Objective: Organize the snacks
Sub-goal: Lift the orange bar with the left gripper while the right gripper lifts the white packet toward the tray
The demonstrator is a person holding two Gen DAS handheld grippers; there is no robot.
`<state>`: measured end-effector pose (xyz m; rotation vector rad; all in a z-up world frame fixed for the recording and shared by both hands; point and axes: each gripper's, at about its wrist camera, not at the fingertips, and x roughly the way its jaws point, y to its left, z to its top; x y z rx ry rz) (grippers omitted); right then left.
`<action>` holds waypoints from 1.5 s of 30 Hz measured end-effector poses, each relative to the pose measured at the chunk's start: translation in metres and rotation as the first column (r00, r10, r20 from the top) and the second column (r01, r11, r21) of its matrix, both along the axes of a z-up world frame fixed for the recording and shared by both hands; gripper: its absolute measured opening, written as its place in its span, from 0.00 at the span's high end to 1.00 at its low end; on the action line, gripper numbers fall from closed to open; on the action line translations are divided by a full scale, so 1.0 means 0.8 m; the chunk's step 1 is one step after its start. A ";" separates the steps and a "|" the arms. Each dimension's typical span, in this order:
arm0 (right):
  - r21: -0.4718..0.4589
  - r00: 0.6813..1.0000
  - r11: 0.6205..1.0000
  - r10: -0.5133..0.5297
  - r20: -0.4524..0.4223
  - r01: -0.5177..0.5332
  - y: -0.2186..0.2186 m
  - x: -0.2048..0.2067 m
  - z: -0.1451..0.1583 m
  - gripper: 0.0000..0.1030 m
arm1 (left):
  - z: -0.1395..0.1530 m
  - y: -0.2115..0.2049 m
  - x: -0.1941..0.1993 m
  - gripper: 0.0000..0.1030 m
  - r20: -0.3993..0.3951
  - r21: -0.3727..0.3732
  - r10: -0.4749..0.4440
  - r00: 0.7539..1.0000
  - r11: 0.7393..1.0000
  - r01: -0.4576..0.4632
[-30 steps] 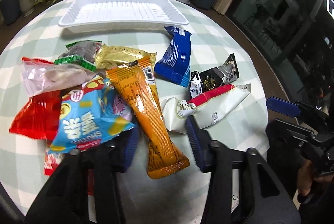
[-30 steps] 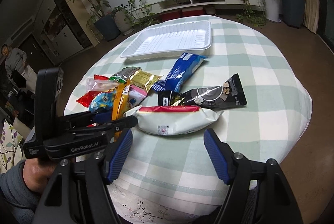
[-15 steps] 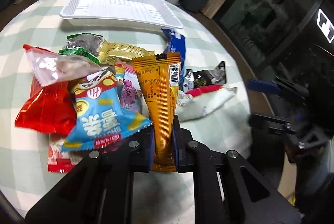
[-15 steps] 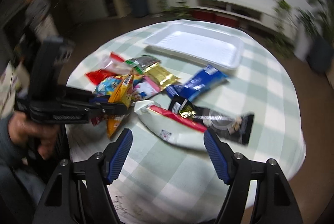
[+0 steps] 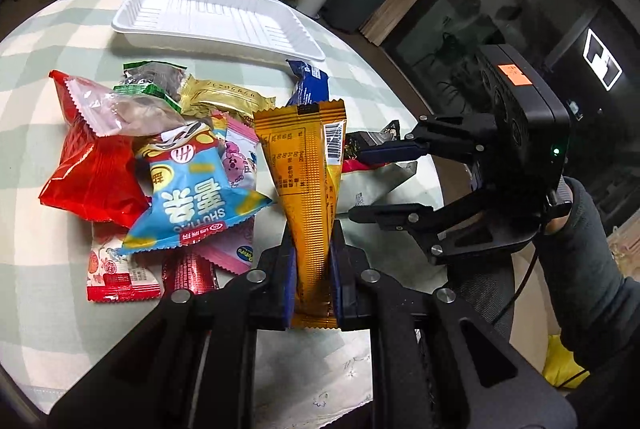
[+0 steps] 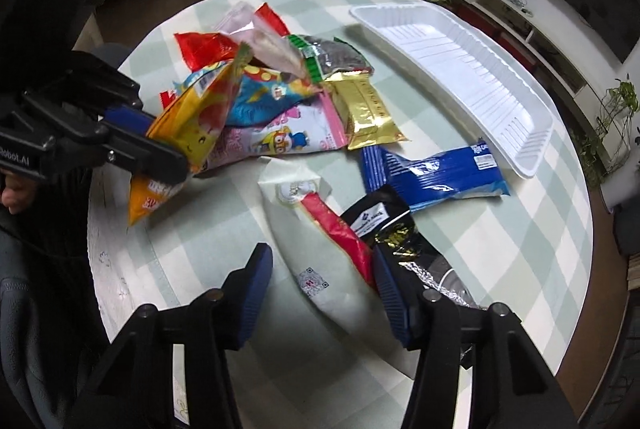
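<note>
Since a second ago the left gripper (image 5: 312, 269) has clamped the orange packet (image 5: 306, 169) near its lower end and tipped it up. Right gripper (image 6: 320, 285) is closing astride the white pouch (image 6: 316, 245), apparently not yet pinching. Light, crinkly, slippery; grip mid-body. Beyond lies the empty white tray (image 6: 532, 153).

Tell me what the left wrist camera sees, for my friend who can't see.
The left gripper has its jaws shut on a long orange foil snack packet above a checked round table. A heap of bright snack bags lies left, an empty white plastic tray behind, the right gripper closing nearby.
</note>
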<state>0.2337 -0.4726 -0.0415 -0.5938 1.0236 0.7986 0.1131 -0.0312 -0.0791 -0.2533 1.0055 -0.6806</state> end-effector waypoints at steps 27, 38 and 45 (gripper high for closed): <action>-0.185 0.994 0.976 0.112 -0.015 -0.113 0.030 -0.001 -0.029 0.46 | -0.017 -0.005 0.003 0.88 -0.016 -0.024 -0.030 0.999 0.999 0.029; -0.120 1.000 0.993 0.016 -0.026 -0.019 0.029 0.003 -0.021 0.58 | -0.014 -0.002 0.000 0.88 -0.007 -0.036 -0.028 1.000 0.999 0.027; 0.023 0.996 0.998 -0.058 -0.073 0.060 0.017 -0.004 -0.011 0.61 | -0.011 -0.001 0.000 0.88 0.000 -0.049 -0.029 1.000 0.998 0.029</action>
